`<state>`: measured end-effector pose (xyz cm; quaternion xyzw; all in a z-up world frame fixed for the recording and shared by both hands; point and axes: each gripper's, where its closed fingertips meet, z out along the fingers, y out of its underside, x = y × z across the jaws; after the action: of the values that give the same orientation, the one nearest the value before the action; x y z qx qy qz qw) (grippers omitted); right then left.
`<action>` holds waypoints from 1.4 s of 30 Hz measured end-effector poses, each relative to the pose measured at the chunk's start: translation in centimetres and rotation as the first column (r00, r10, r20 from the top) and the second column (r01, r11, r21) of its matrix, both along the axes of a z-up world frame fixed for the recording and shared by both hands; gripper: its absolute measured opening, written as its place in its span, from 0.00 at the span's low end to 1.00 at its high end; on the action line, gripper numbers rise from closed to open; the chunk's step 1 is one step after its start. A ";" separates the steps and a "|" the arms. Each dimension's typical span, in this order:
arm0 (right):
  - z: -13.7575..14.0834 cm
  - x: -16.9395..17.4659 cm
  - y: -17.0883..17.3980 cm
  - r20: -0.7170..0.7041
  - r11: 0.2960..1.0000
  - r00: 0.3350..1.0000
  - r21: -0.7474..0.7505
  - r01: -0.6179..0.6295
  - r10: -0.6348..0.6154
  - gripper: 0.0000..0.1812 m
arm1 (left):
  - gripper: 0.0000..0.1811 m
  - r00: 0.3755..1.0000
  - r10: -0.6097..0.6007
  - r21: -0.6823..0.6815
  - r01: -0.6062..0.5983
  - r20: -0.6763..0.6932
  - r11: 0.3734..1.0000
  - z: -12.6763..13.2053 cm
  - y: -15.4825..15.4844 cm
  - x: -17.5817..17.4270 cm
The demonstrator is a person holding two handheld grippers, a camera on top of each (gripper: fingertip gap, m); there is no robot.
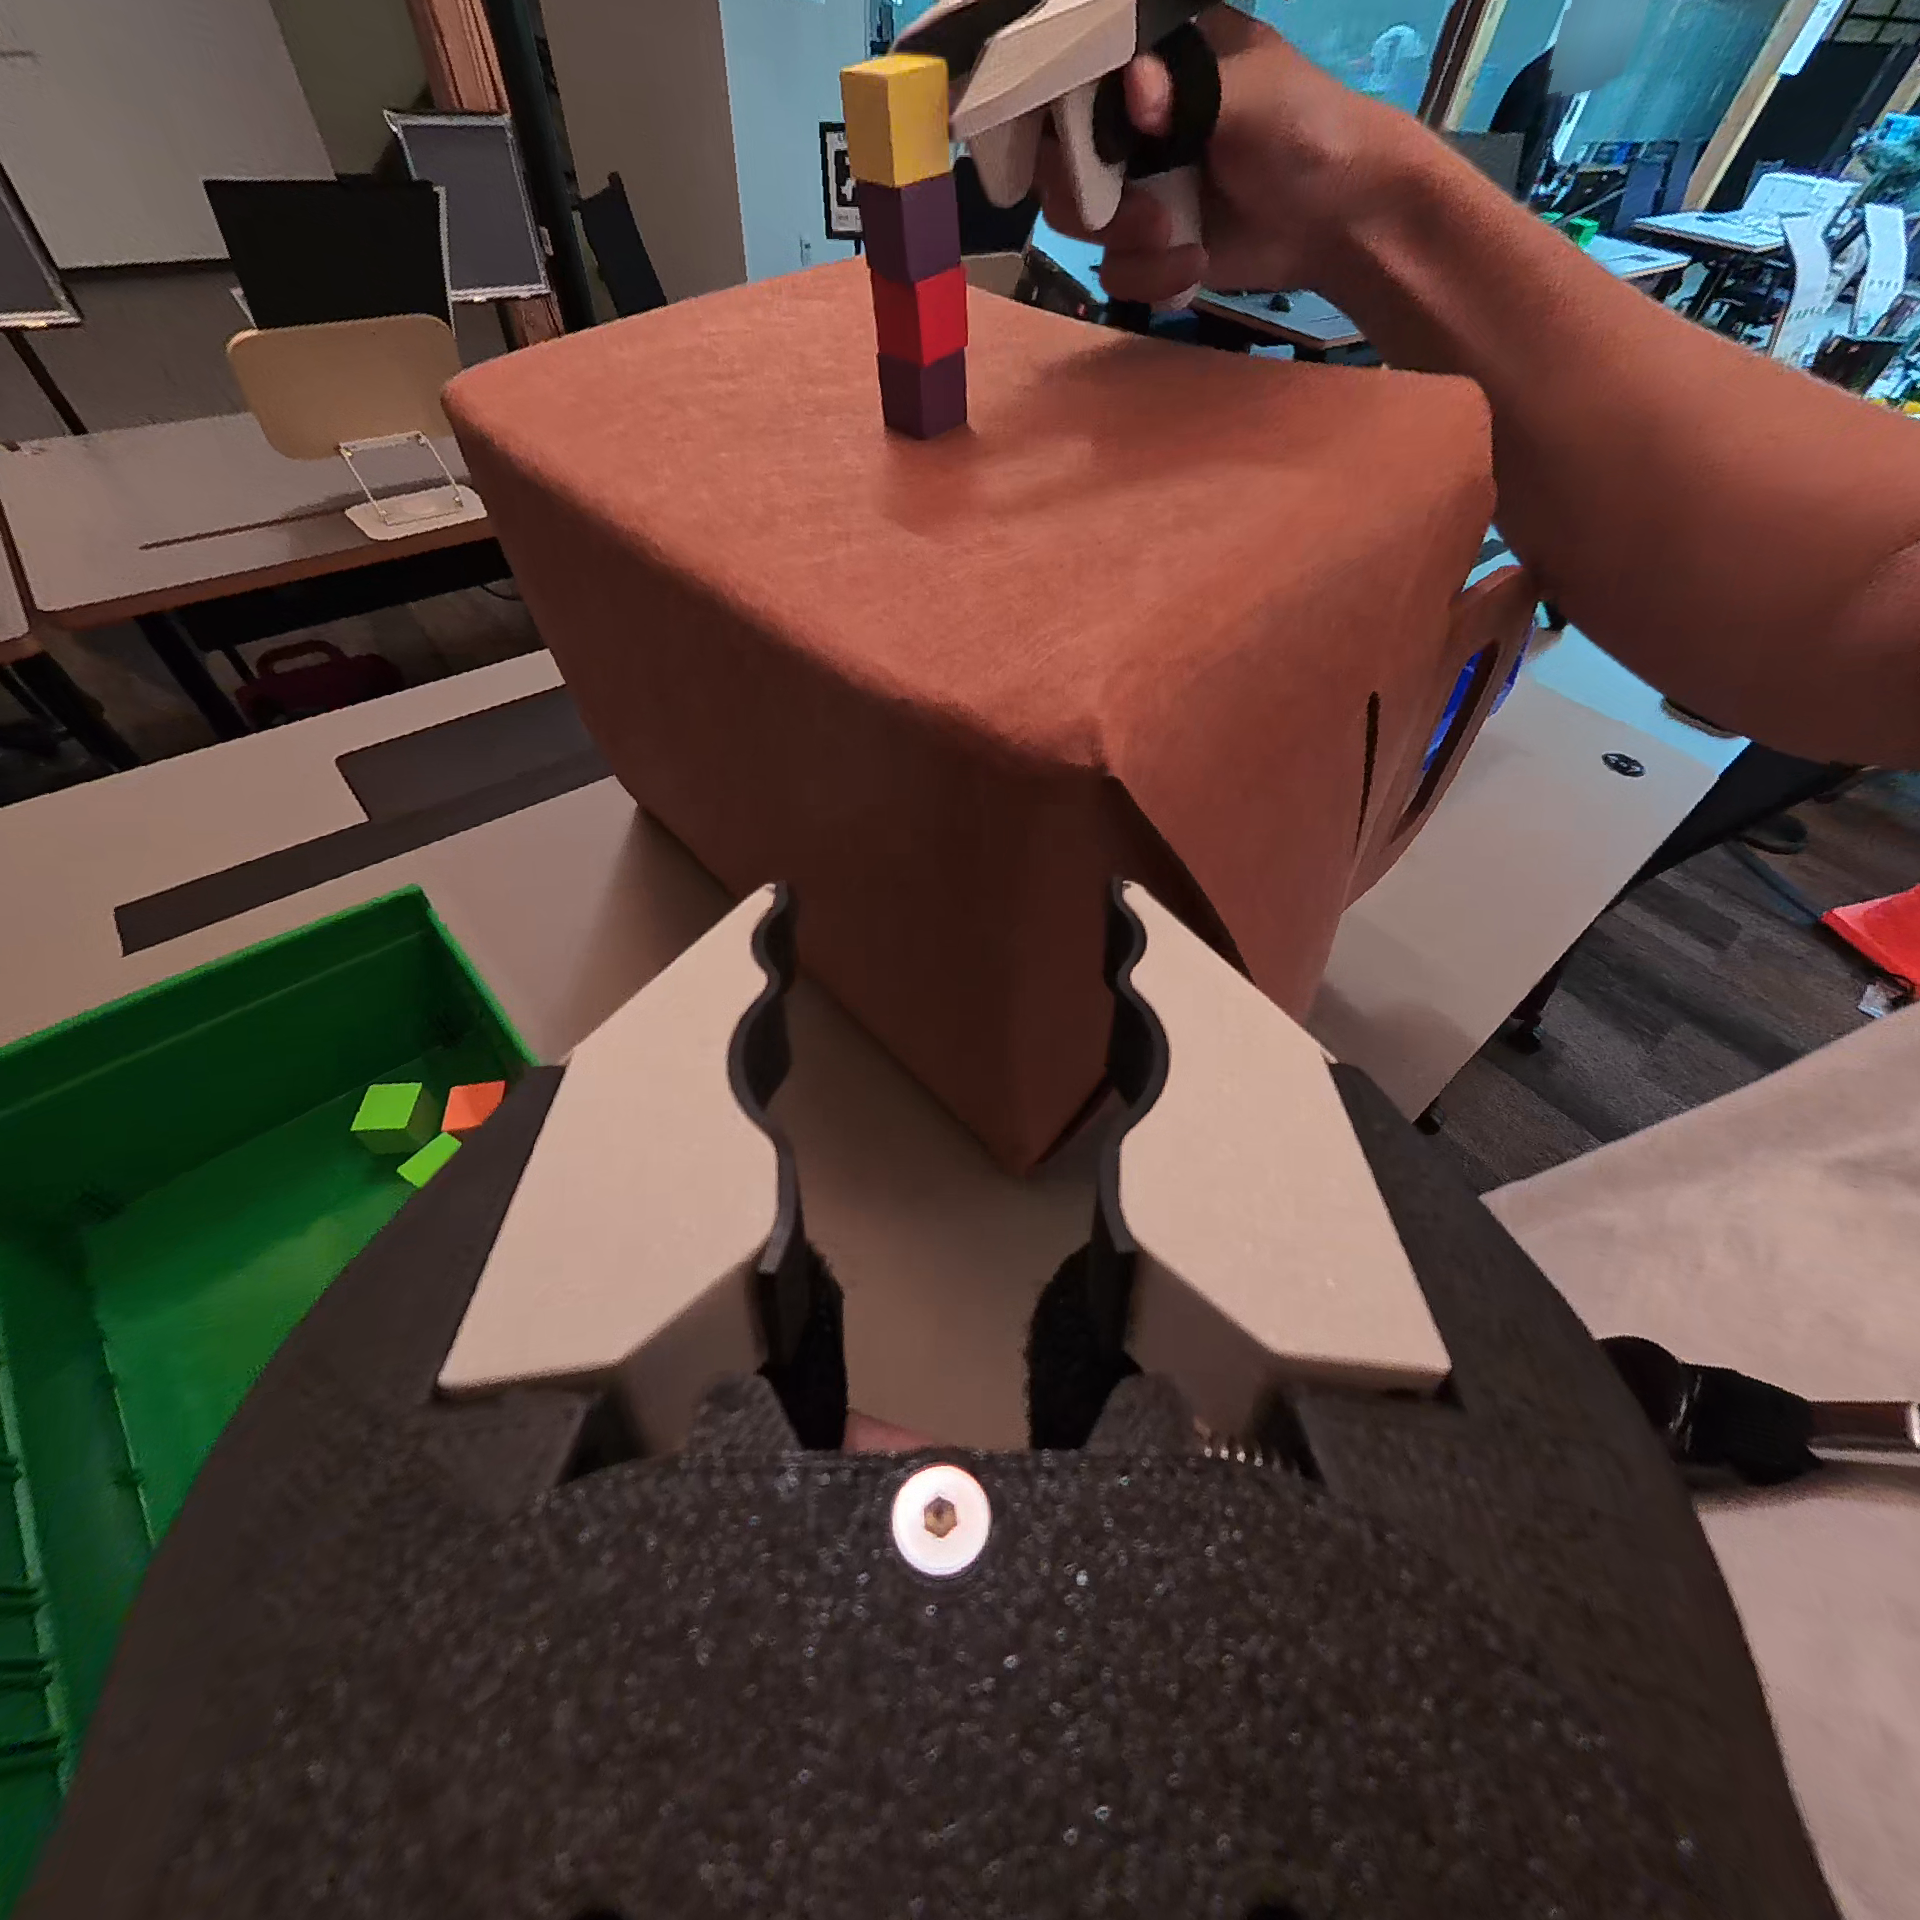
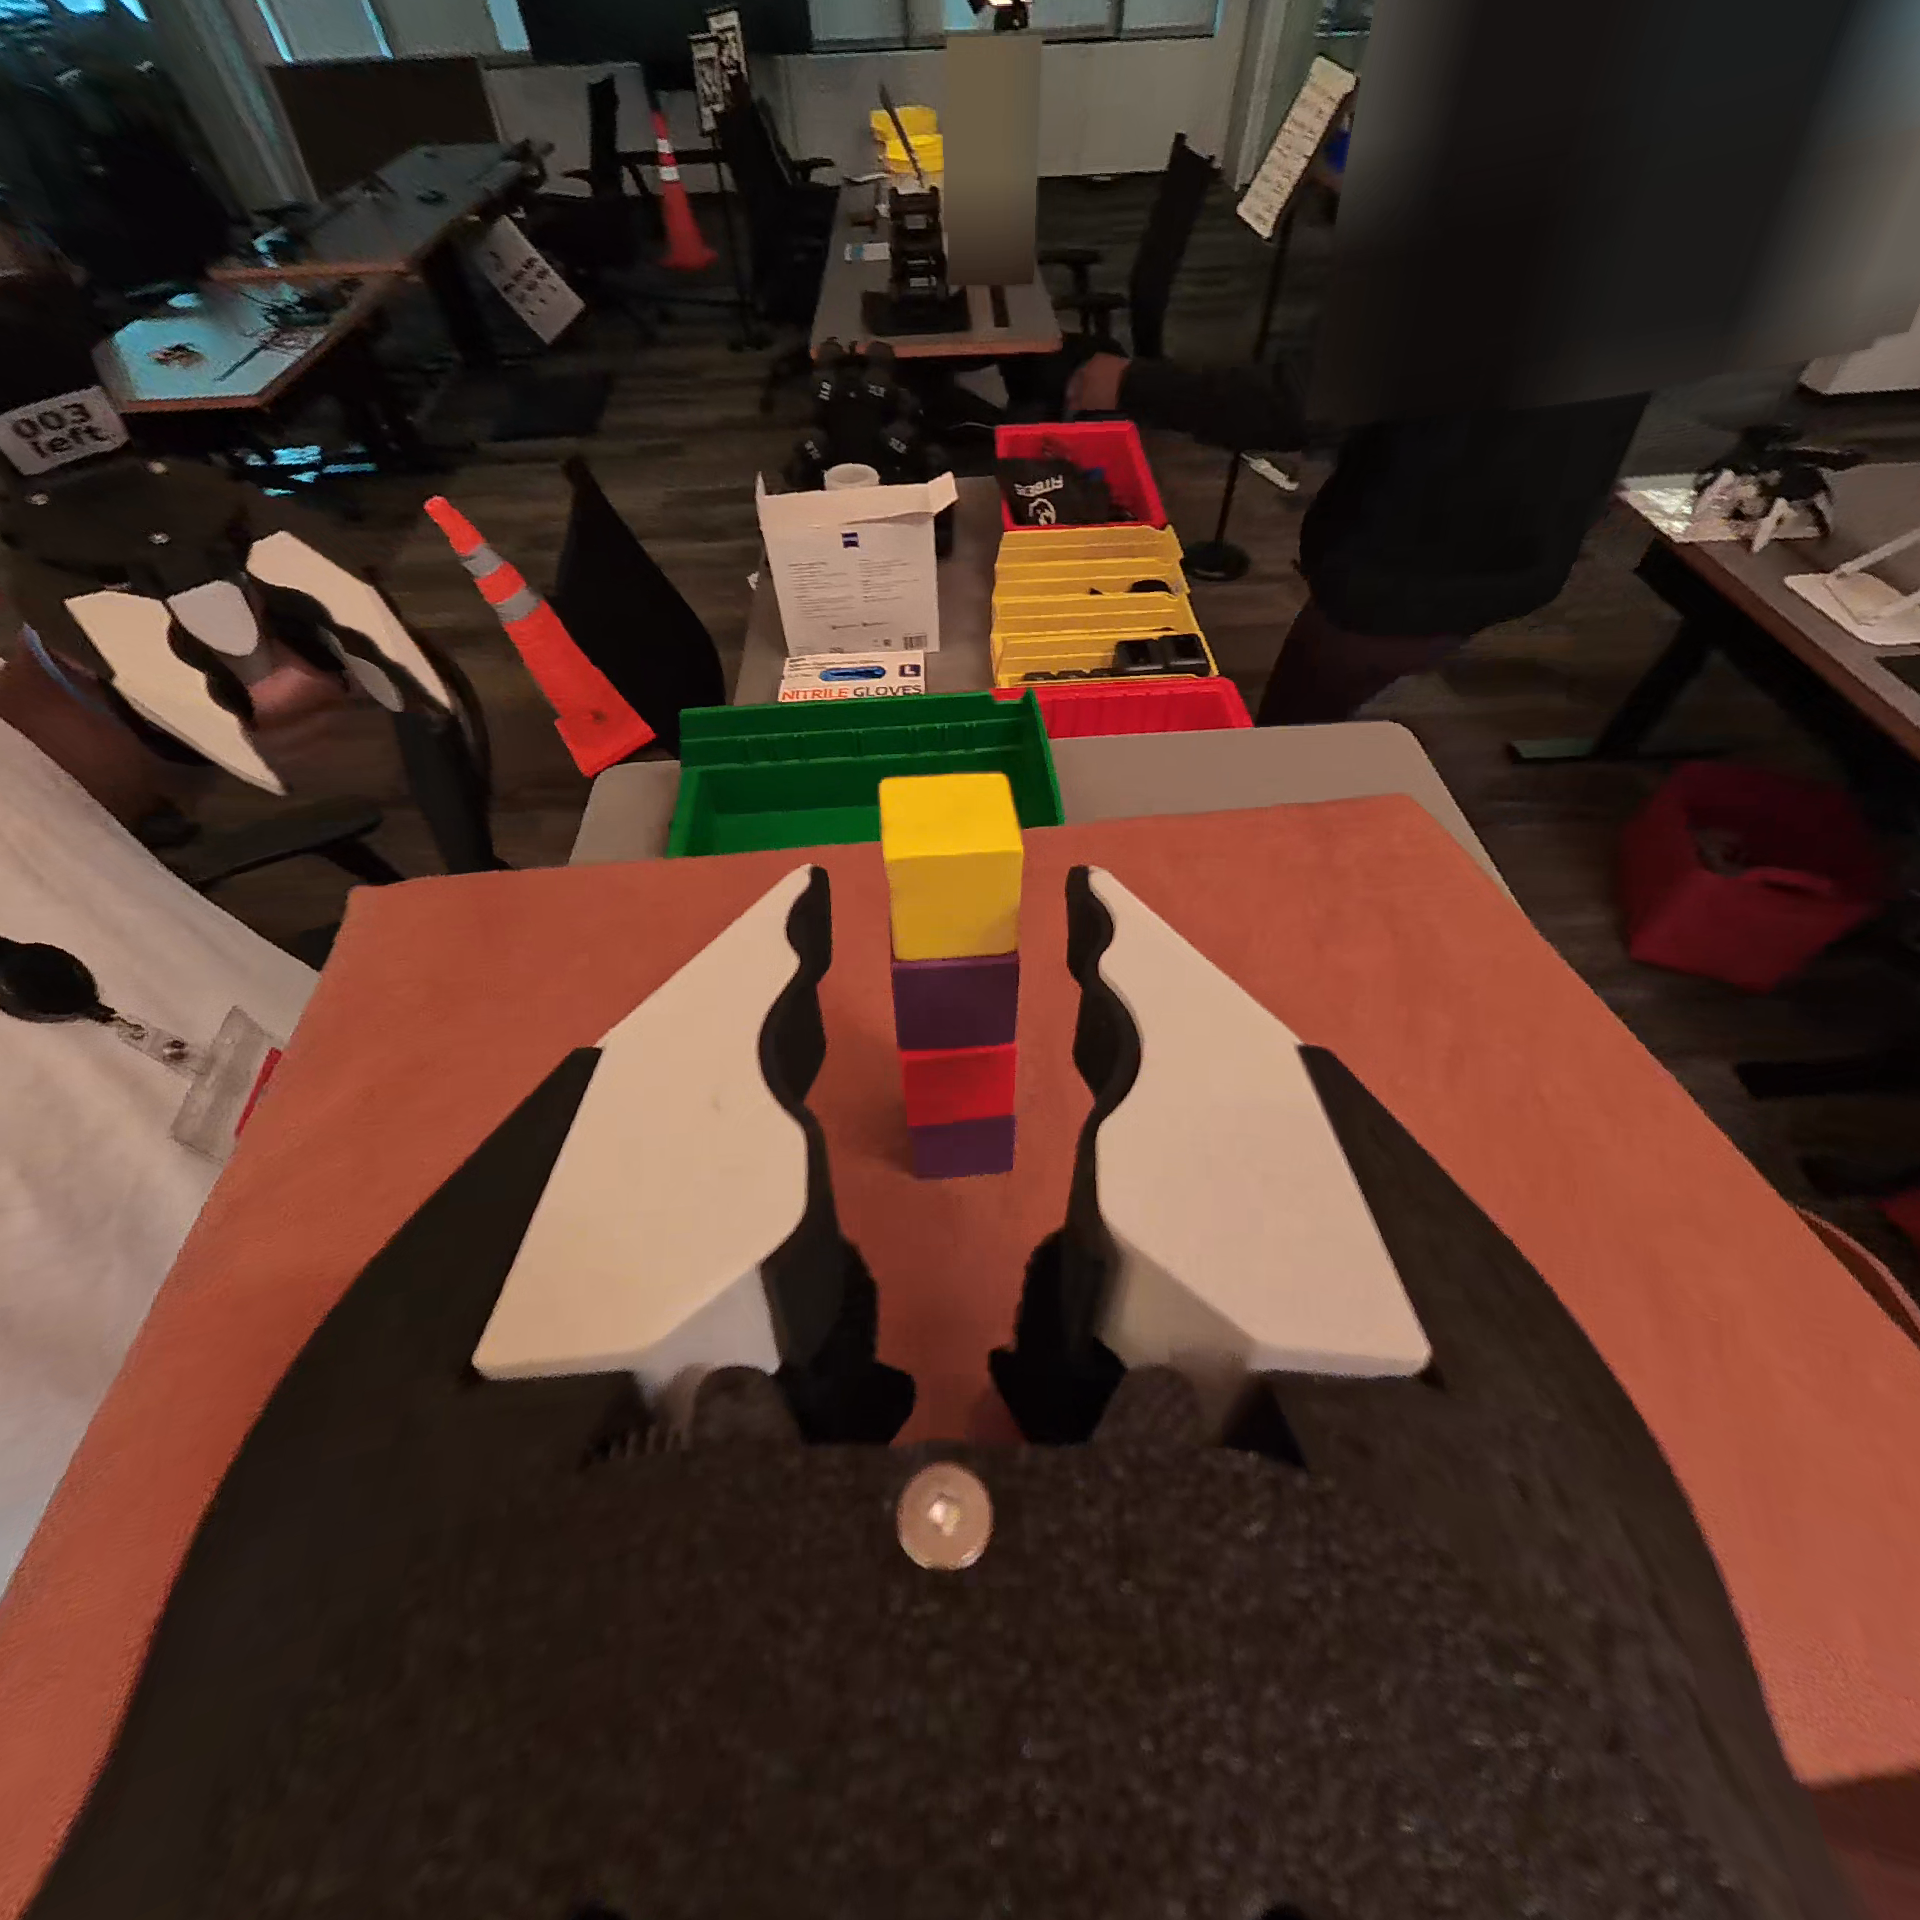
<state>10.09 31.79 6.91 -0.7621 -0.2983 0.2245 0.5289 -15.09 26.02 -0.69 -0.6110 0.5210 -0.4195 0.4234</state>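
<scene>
A four-cube tower (image 2: 954, 977) stands upright near the middle of a brown cloth-covered box (image 2: 1299, 1039): a yellow cube (image 2: 951, 868) on top, then a purple cube (image 2: 956, 1003), a red cube (image 2: 958, 1081) and a second purple cube (image 2: 961, 1145) at the base, their edges closely lined up so the column stays balanced. The right claw (image 2: 948, 904) hangs around the tower's upper part with its jaws spread, gripping nothing; a gap shows on both sides of the yellow cube. The left claw (image 1: 948, 935) hangs low in front of the box, near its front corner, also spread wide and empty, well clear of the stack. Beside it on the grey tabletop (image 1: 312, 821) sits a green bin (image 1: 208, 997) holding two loose green cubes (image 1: 393, 1117) and an orange cube (image 1: 473, 1103) within easy reach.
</scene>
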 end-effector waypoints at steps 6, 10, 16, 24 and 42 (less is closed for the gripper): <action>2.0 -1.0 -0.5 -0.040 0.994 0.996 0.080 -0.073 0.077 0.14 | 0.33 1.000 0.023 0.007 -0.023 -0.011 1.000 0.0 0.3 0.1; 5.1 0.7 -3.6 0.008 0.991 1.000 0.135 -0.008 0.007 0.14 | 0.34 1.000 0.011 0.007 -0.011 -0.016 1.000 0.1 0.4 1.0; 0.9 14.8 -13.6 0.399 0.870 0.788 0.058 0.489 -0.469 0.14 | 0.33 0.999 0.016 0.010 -0.016 -0.038 1.000 0.1 1.0 2.7; -24.4 29.2 -32.9 0.653 0.329 0.584 -0.483 0.812 -0.482 0.14 | 0.33 0.995 0.037 -0.006 -0.037 -0.087 0.999 0.6 2.1 5.9; -35.9 31.4 -41.9 0.759 0.122 0.579 -0.572 0.811 -0.297 0.22 | 0.33 0.934 -0.300 -0.021 0.302 -0.193 0.953 3.9 -2.0 12.2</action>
<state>41.48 -10.07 -29.02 -0.9942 0.0792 -0.0707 -0.0168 -2.90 24.04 3.17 -0.5600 0.6491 -0.4154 0.3040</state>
